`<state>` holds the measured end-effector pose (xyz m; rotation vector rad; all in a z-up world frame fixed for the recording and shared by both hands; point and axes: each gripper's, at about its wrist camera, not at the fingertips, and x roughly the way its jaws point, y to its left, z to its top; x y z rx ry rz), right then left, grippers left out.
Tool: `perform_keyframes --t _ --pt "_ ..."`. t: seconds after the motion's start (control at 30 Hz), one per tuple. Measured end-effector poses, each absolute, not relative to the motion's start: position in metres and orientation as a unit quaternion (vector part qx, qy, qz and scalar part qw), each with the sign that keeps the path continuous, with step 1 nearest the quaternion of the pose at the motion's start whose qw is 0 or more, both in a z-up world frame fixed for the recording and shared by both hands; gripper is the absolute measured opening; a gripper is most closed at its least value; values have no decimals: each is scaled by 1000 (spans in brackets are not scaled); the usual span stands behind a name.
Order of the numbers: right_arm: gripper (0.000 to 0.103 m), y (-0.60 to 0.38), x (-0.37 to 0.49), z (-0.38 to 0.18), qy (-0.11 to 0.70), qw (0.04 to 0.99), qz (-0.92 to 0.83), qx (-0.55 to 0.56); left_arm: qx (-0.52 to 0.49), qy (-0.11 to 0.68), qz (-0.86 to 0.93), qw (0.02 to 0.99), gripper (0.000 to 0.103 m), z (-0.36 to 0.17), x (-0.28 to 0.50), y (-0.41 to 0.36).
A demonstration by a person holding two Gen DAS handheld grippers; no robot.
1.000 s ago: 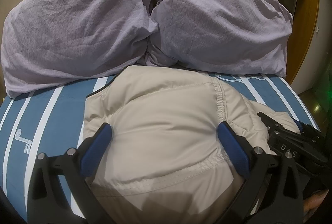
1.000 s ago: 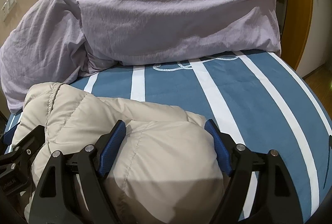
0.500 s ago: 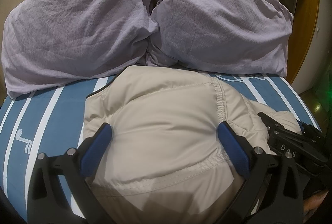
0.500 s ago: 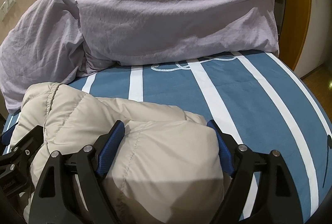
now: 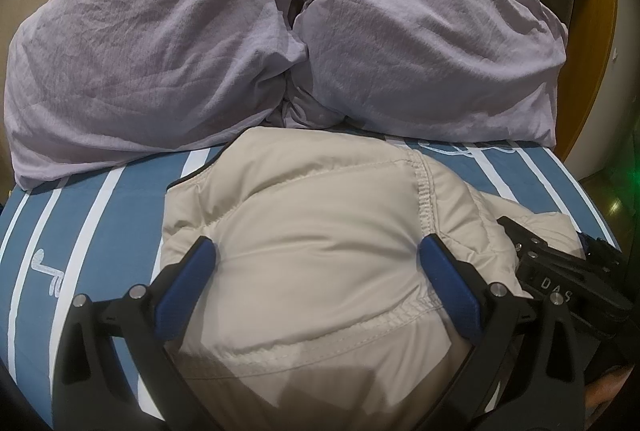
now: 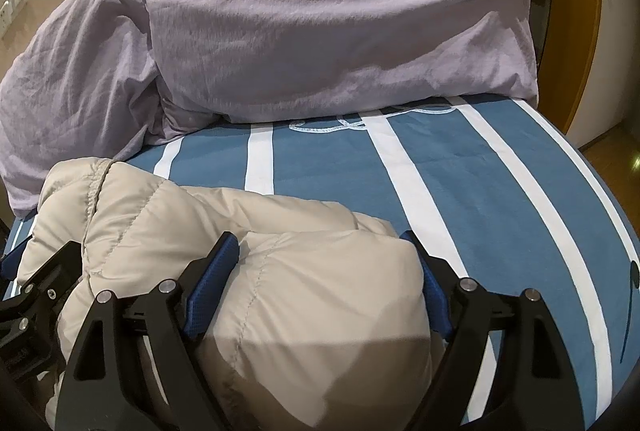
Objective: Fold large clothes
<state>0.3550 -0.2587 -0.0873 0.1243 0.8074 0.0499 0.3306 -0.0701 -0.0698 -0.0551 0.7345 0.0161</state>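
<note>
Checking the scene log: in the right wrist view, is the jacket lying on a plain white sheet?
No. The jacket lies on a blue sheet with white stripes.

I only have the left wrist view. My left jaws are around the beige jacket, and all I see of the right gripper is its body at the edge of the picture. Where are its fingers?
Observer: The right gripper straddles the folded end of the beige jacket, with a blue pad against it on each side.
Operator: Does any fabric trail past that end?
Observer: None that I can see. The fold ends rounded at the outer pad, and beyond it the striped sheet runs to the bed's edge.
Operator: Are there layers I'm missing?
Observer: Yes. The gripped fold lies on a lower quilted layer that reaches farther toward the purple bedding.
</note>
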Motion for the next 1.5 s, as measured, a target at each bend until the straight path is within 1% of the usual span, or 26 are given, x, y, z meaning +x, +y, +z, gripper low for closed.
perform_keyframes --t 0.2,0.23,0.3,0.37,0.47,0.53,0.7,0.97,1.5 --pt "82 -266 334 -63 383 921 30 67 -37 360 8 932 101 -61 321 -64" --pt "81 -267 329 -59 378 923 35 68 -43 359 9 932 101 -57 317 -62" --pt "74 -270 315 -51 369 926 49 66 -60 357 8 932 101 -51 305 -58" --pt "66 -271 303 -46 363 927 61 66 -79 354 3 932 101 -46 294 -56" --pt "58 -272 288 -42 356 929 73 70 -79 348 -7 934 101 -40 279 -60" --pt "56 -270 282 -43 354 930 77 70 -72 344 -13 936 101 -38 273 -65" --pt "55 -266 280 -51 359 929 72 62 -48 363 -17 930 101 -50 271 -76" --pt "55 -262 288 -76 372 923 77 53 -25 360 -16 933 101 -62 273 -80" --pt "56 -264 282 -92 358 928 76 64 -10 350 -12 937 101 -68 274 -83"
